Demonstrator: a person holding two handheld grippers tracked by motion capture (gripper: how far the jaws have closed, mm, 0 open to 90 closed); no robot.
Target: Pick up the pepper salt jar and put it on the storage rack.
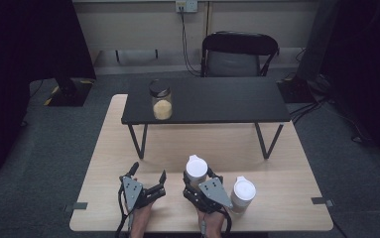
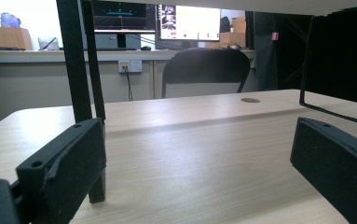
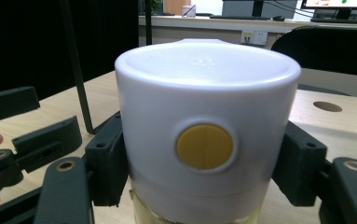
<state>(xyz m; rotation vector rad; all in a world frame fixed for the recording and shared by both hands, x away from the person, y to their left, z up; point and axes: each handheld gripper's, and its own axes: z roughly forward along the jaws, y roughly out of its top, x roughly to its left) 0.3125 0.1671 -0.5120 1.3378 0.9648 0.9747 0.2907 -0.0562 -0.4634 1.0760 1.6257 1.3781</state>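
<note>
Black right gripper (image 1: 197, 177): jaws pinch white-lidded jar (image 1: 196, 169) at near edge of wooden table (image 1: 286, 163) | left gripper (image 1: 148, 174): jaws spread, nothing between | second white-lidded jar (image 1: 242, 193) just right | glass jar (image 1: 161, 100) on black shelf (image 1: 217, 99)

Bare tabletop (image 1: 277, 163) lies open under the black shelf (image 1: 212, 99), between its legs. Nearer than that shelf, two white-lidded containers (image 1: 196, 171) (image 1: 243, 192) block the right; the left stays free.
</note>
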